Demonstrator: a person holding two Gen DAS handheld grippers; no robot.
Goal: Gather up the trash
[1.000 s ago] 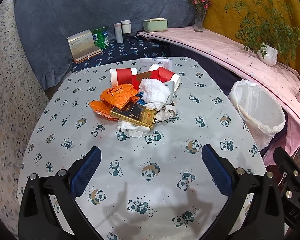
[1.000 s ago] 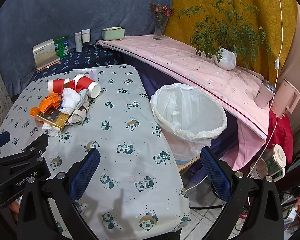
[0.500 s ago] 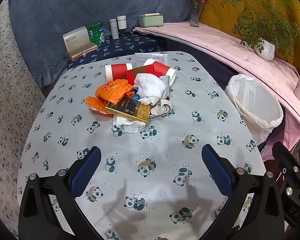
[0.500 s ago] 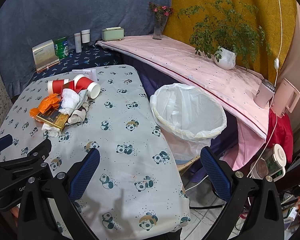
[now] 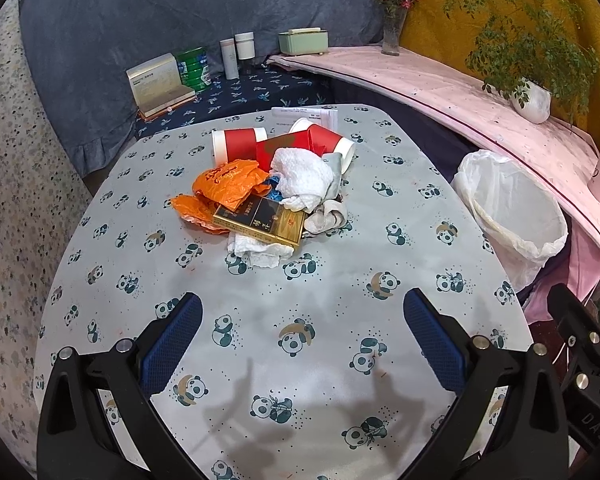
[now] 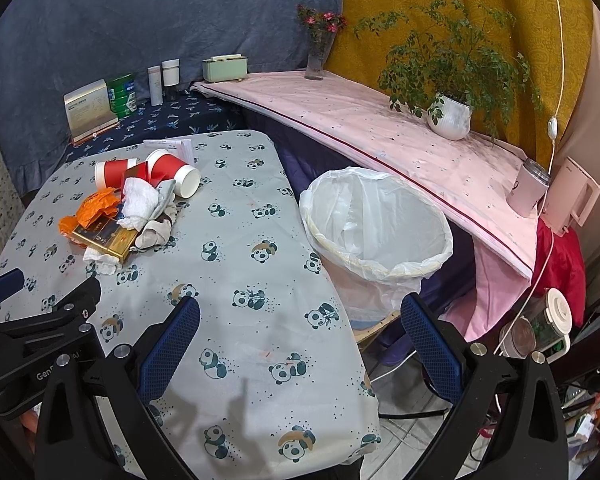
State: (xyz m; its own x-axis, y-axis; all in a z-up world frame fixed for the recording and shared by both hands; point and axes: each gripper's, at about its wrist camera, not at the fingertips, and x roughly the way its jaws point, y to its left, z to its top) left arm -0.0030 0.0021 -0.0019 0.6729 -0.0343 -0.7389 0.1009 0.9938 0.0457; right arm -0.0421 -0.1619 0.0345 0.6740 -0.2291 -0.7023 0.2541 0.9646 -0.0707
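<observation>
The trash lies in one heap on the far middle of the desk point(image 5: 340, 320): two red paper cups point(image 5: 236, 145), an orange plastic bag point(image 5: 228, 182), a crumpled white towel point(image 5: 304, 178) and a dark and gold box point(image 5: 260, 220) that rests on top of a white tissue point(image 5: 256, 250). The bin point(image 6: 376, 224), lined with a white bag, stands just beside the right edge of the desk. Both the left tongs point(image 5: 302, 340) and the right tongs point(image 6: 300, 340) are wide and hold nothing, and both hang over bare cloth, well apart from the heap. To begin well, I would bring the left tongs forward to the box, because it lies on top and nearest, close on its short sides, lift it straight up so that the tissue is not dragged, and carry it over the bin. The soft pieces are better pinched at a raised fold. It is hard to see what lies under the towel; something blue shows there only partly. The paper behind the cups is half covered, and I cannot tell if it is trash.
</observation>
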